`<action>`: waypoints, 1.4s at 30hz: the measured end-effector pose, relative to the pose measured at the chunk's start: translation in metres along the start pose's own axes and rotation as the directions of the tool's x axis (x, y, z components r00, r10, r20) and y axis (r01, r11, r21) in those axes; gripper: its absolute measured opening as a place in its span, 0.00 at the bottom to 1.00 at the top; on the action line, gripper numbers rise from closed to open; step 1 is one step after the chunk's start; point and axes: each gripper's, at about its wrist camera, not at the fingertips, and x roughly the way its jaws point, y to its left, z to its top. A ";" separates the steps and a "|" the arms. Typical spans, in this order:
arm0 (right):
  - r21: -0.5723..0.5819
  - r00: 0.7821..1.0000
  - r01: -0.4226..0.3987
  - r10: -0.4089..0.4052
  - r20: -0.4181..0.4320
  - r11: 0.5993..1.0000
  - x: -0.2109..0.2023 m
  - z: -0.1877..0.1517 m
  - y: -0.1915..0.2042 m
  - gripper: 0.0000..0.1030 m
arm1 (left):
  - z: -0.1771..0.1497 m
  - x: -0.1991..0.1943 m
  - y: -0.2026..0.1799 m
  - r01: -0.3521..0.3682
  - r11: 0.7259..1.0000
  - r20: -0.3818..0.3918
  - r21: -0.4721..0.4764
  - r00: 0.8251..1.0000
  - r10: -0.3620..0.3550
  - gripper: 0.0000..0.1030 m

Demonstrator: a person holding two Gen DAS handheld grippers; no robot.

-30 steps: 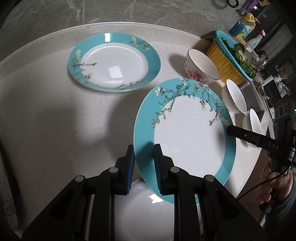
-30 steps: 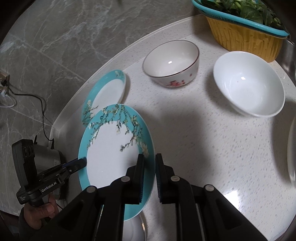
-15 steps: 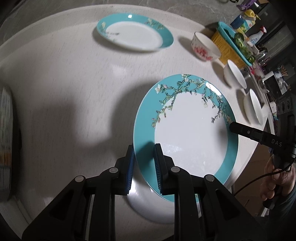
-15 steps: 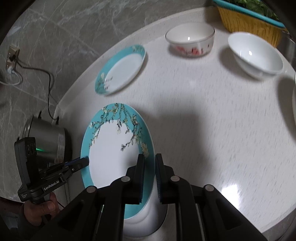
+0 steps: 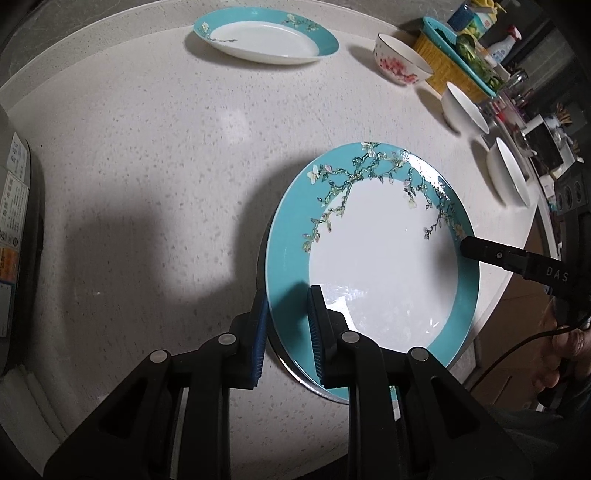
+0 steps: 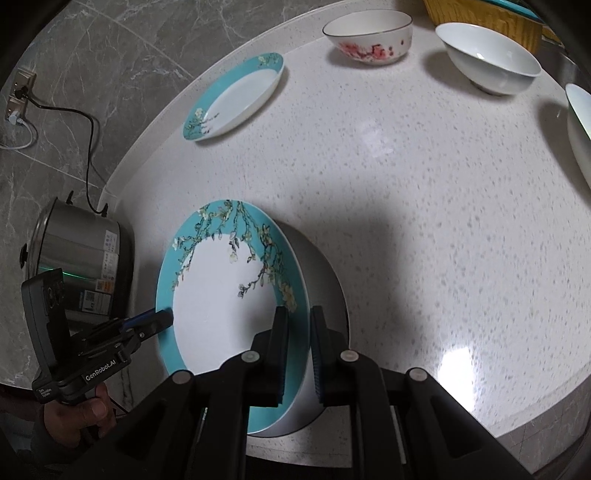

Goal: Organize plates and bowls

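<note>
Carrying a teal blossom-rimmed plate [image 5: 376, 258] between them, both grippers have drawn back across the white speckled bench [image 5: 147, 166] toward its near edge, so the second teal plate [image 5: 266, 38] now lies well apart at the far side, where a second ago it was just beside the carried one. At the left stands a steel rice cooker [image 6: 81, 254], close to the bench's edge. The left gripper [image 5: 286, 325] is pinching the plate's near-left rim, its blue pads nearly together on either side of the teal band; the right gripper [image 6: 297, 350] is pinching the opposite rim the same way. The plate hangs low over the bench, and a pale round edge beneath it may be another dish, though that is not clear. Further right sit a red-flowered bowl [image 6: 369, 35], a white bowl [image 6: 491, 61] and another white bowl [image 5: 508, 171], before a yellow basket [image 5: 443, 62]. Judging by this, the plate is being brought to a stacking spot, and the far plate and bowls are yet to be gathered.
</note>
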 end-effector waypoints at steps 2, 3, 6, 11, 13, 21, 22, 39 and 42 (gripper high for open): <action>0.003 1.000 0.005 -0.005 -0.003 1.000 0.002 -0.004 -0.001 0.14 | -0.003 0.002 0.000 -0.005 1.000 -0.003 0.008 1.000 0.005 0.18; 0.003 1.000 0.009 -0.009 -0.006 1.000 0.004 -0.005 -0.001 0.14 | -0.004 0.001 -0.001 -0.012 1.000 0.002 0.018 1.000 0.012 0.18; 0.004 1.000 0.018 -0.018 -0.010 1.000 0.008 -0.010 -0.002 0.14 | -0.006 0.002 -0.005 -0.041 0.998 0.010 0.050 0.999 0.041 0.18; -0.001 0.999 0.032 -0.032 -0.011 0.999 0.012 -0.014 0.000 0.15 | -0.005 0.003 -0.015 -0.092 0.990 0.027 0.108 0.996 0.090 0.19; -0.001 0.999 0.037 -0.037 -0.012 0.999 0.013 -0.015 0.000 0.15 | -0.006 0.004 -0.018 -0.117 0.984 0.030 0.132 0.993 0.114 0.19; -0.025 0.997 0.071 -0.071 -0.006 0.997 0.014 -0.016 0.002 0.16 | -0.003 0.012 -0.039 -0.210 0.952 0.051 0.222 0.978 0.204 0.19; -0.032 0.997 0.077 -0.078 -0.003 0.996 0.014 -0.016 0.002 0.16 | -0.003 0.013 -0.041 -0.218 0.949 0.053 0.228 0.976 0.211 0.19; -0.308 0.947 0.322 -0.310 0.088 0.895 0.027 -0.029 0.043 0.24 | -0.002 0.016 -0.043 -0.214 0.952 0.060 0.220 0.977 0.205 0.29; -0.291 0.948 0.319 -0.302 0.102 0.902 0.022 -0.027 0.041 0.27 | 0.002 0.007 -0.039 -0.196 0.962 0.081 0.192 0.980 0.183 0.33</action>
